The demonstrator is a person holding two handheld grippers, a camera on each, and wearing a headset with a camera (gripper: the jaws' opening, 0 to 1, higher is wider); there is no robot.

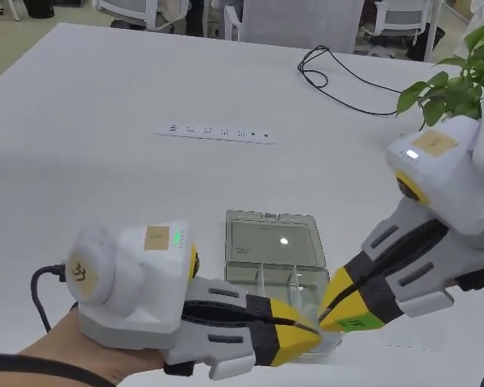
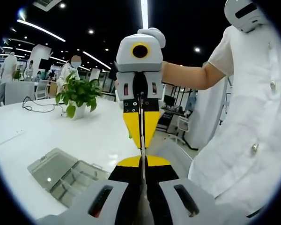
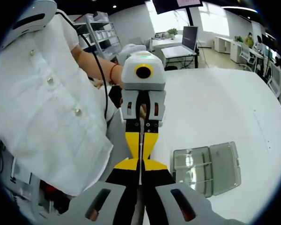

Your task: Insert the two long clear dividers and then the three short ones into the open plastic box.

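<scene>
The clear strip [image 2: 142, 152] is up in the air, pinched at both ends. The left gripper [image 1: 302, 332] has its jaws pressed together on one end and the right gripper [image 1: 327, 318] is clamped on the other, so the two sets of yellow tips nearly meet nose to nose. Both gripper views only give it edge-on, a thin line running from one pair of jaws into the other, so I can't tell its length (my guess is one of the short ones, given how little sits between the tips).

The box [image 1: 235, 278] sits open on the white table [image 1: 105, 161], just under and slightly beyond the tips, with its lid [image 1: 273, 239] folded flat on the far side. Two long dividers [image 1: 262, 280] look to be standing upright in the base already, running away from the person toward the lid.

What matters for the next bit: the strip's long axis runs left to right, gripper to gripper, so crosswise to those two uprights. That's how I'd expect a short one to slot in. The tips hang over the near right corner of the base, so it probably needs to go down and a touch away and left. Neither gripper is really nearer, since both are at the same spot. The power strip [image 1: 215, 132] and plant [image 1: 456, 89] are well apart from all this.
</scene>
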